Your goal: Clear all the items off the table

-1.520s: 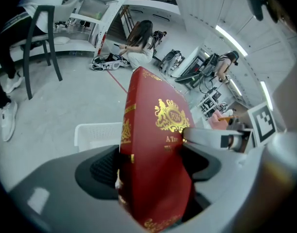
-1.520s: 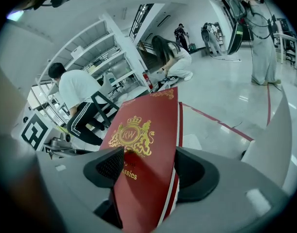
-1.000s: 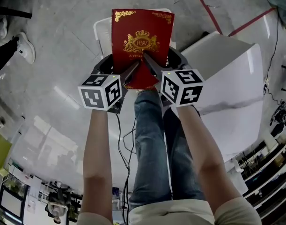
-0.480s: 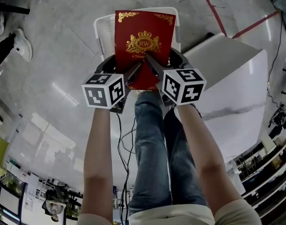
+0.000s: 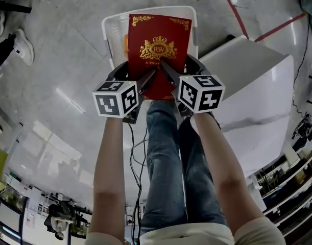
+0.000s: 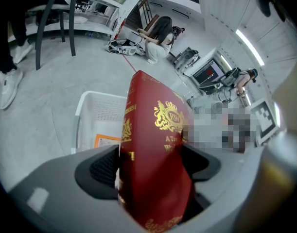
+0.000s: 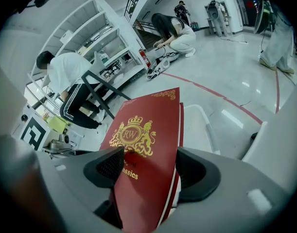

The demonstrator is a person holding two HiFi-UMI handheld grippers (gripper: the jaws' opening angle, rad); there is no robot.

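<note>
Grey floor point(image 5: 53, 60), forearms point(image 5: 111, 172) outstretched, jaws clamping book point(image 5: 157, 45)

The red book point(image 5: 158, 45) bore a gold crest with the letters "RW" at the middle of its cover. At 6 o'clock of the crest ran a gold line starting "A Tre", the rest of it covered. In the right gripper view a lower word ended in what looked like "assies". An orange label point(image 6: 107, 141) in the white basket point(image 6: 90, 115), at 9 o'clock of the book, was too small to read. The cubes on the left gripper point(image 5: 147, 79) and right gripper point(image 5: 164, 68) carried black-and-white square codes without letters.
</note>
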